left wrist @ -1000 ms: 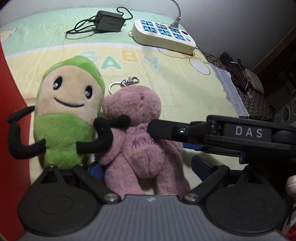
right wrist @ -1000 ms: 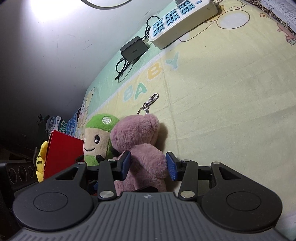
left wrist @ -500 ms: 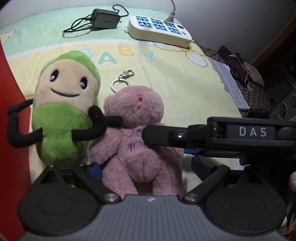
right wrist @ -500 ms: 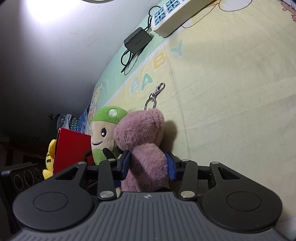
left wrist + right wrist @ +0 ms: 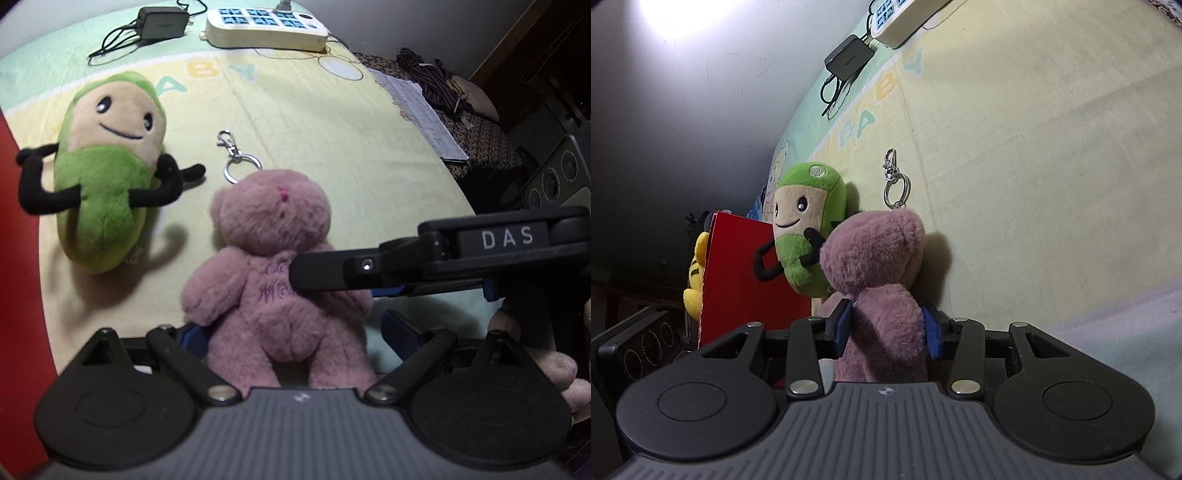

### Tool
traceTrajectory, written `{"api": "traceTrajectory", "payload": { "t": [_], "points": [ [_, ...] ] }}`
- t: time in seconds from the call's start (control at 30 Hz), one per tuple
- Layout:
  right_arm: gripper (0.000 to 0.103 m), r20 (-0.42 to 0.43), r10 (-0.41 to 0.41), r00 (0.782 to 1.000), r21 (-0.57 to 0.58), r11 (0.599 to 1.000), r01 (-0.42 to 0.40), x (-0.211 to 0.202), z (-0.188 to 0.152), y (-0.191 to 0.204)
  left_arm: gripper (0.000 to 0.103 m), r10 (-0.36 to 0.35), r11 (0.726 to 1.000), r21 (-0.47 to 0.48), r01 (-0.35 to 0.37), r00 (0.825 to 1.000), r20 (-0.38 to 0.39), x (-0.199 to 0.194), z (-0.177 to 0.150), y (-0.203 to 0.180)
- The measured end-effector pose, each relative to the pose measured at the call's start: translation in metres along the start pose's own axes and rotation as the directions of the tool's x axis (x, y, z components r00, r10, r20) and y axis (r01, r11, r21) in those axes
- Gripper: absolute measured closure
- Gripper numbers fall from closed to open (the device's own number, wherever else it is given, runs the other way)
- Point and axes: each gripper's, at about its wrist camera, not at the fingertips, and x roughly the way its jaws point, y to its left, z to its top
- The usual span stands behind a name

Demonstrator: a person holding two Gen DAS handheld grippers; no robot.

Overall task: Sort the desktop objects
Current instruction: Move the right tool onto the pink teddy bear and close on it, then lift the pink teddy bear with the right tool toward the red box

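Right wrist view: pink bear pinched, pulled clear of the green doll

Right wrist view shows the right gripper [image 5: 888, 326] with its blue pads [image 5: 843, 325] pressed into the waist of the pink bear [image 5: 879, 273], squeezing the soft fur. The left gripper [image 5: 291, 334] stands spread wide on either side of the bear's legs, its pads not pressing on it.

A second ago the bear leaned against the green doll [image 5: 107, 177], whose black arm lay across it; now a strip of bare cloth lies between them. The bear's metal key ring [image 5: 240, 164] trails flat behind its head.

Both toys are plush: the bear shaggy and rounded, the doll bean-shaped with thin black limbs. They lie on a pale yellow-green sheet [image 5: 332, 147] printed "BABY". A white power strip [image 5: 266, 27] and a black charger [image 5: 162, 22] sit at its far edge, near a grey wall. A red box [image 5: 738, 280] stands beside the doll.
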Motion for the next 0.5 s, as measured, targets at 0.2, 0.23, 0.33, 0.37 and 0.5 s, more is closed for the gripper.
{"api": "traceTrajectory", "payload": {
  "t": [0.2, 0.23, 0.33, 0.37, 0.5],
  "points": [
    [0.058, -0.003, 0.010, 1.000, 0.031, 0.999, -0.010, -0.0022, -0.0092, -0.0024, 0.017, 0.027, 1.000, 0.002, -0.027, 1.000, 0.014, -0.0004, -0.0017, -0.0007],
    [0.058, -0.001, 0.011, 1.000, 0.033, 0.999, -0.011, -0.0019, -0.0093, -0.0021, 0.017, 0.036, 0.999, 0.014, -0.037, 0.999, 0.020, 0.0001, -0.0023, -0.0028],
    [0.058, -0.004, 0.018, 1.000, 0.042, 0.999, -0.018, 0.0006, -0.0089, -0.0022, 0.017, 0.048, 0.998, 0.029, -0.048, 0.999, 0.022, 0.0014, -0.0025, -0.0055],
    [0.057, -0.004, 0.020, 1.000, 0.045, 0.999, -0.020, 0.0012, -0.0089, -0.0022, 0.017, 0.045, 0.999, 0.023, -0.045, 0.999, 0.023, 0.0011, -0.0020, -0.0041],
    [0.058, -0.007, 0.030, 1.000, 0.061, 0.998, -0.029, 0.0026, -0.0096, -0.0032, 0.018, 0.050, 0.999, 0.018, -0.051, 0.998, 0.024, 0.0007, -0.0010, -0.0038]
  ]
}}
